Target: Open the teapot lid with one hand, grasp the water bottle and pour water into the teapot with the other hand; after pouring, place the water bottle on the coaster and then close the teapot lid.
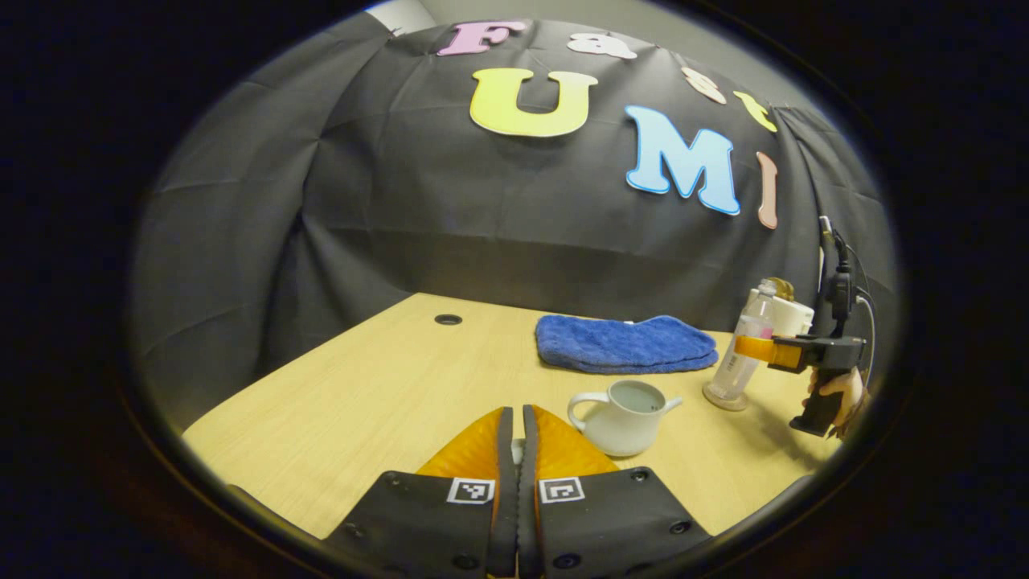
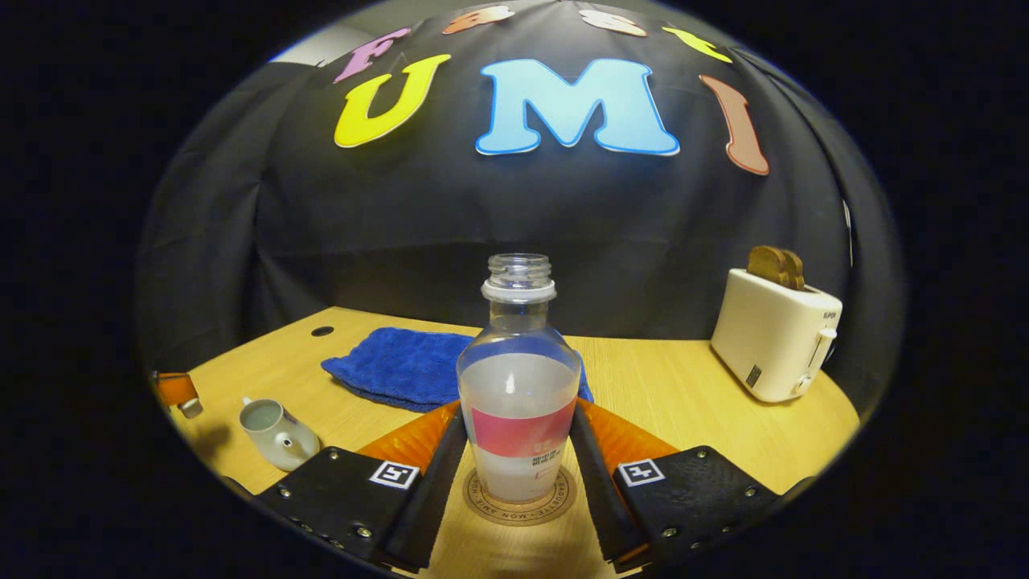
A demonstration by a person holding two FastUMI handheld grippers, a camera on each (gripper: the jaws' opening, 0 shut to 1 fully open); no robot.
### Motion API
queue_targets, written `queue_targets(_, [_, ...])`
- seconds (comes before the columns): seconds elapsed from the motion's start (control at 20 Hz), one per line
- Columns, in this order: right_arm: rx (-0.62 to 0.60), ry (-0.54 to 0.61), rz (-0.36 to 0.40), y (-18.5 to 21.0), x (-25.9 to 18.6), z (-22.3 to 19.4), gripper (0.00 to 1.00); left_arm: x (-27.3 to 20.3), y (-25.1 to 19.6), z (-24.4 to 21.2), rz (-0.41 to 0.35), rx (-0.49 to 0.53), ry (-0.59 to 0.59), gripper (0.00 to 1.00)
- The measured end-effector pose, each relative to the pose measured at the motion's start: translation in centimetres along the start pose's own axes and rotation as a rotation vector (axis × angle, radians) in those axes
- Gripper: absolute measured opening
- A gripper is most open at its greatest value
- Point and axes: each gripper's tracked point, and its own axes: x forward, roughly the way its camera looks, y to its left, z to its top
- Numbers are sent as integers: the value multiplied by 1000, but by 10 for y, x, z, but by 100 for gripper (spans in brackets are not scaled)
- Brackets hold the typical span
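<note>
Bottle (image 2: pixel 518 386) upright on coaster (image 2: pixel 521 500), cap off, part full, standing between the right gripper (image 2: pixel 518 458) jaws; both fingers flank its label, contact likely but uncertain. Teapot (image 1: pixel 623 416) lidless on the surface (image 1: pixel 362 386), just ahead-right of the left gripper (image 1: pixel 517 450), whose jaws are nearly closed on a small pale object, probably the lid. Blue towel (image 1: pixel 625 344) beyond; toaster (image 2: pixel 773 334) far right.
</note>
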Motion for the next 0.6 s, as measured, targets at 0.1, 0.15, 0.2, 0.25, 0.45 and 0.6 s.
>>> queue_targets(0.1, [3, 6, 6, 0, -1, 0, 75, -1, 0, 2, 2, 3, -2, 6])
queue_targets(0.15, [-9, 6, 8, 1, -2, -1, 75, -2, -2, 2, -1, 2, -3, 8])
queue_targets(0.2, [-26, 7, 4, 1, -3, -1, 76, -2, -4, 3, -3, 3, -4, 8])
queue_targets(0.25, [-47, 5, 0, 1, -5, -1, 77, -1, -5, 3, -6, 6, -3, 8])
queue_targets(0.45, [-129, -56, -22, 1, -16, 14, 87, 2, -19, 11, -30, 8, -17, 7])
queue_targets(0.6, [-143, -80, -35, -1, -24, 22, 89, 6, -34, 23, -59, 3, -34, 6])
